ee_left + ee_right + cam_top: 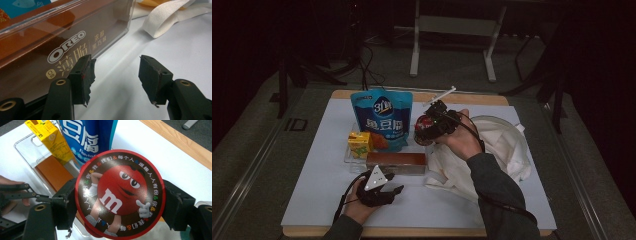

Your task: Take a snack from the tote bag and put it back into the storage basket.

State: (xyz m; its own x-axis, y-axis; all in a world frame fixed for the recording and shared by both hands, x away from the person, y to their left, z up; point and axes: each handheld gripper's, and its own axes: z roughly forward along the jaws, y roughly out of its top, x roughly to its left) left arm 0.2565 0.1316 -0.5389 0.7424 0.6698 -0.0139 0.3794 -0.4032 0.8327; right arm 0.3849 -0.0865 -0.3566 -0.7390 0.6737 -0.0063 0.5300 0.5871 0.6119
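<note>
Right gripper view shows the right gripper clamped across the rim of a round M&M's tin, held above the clear tray. It looks stiff, light and slick, so opposite edges suit best. Left gripper stands half open, empty, beside the Oreo box.

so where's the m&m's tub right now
The M&M's tub is clamped in the right gripper, held above the clear tray, just right of the blue snack bag.
</note>
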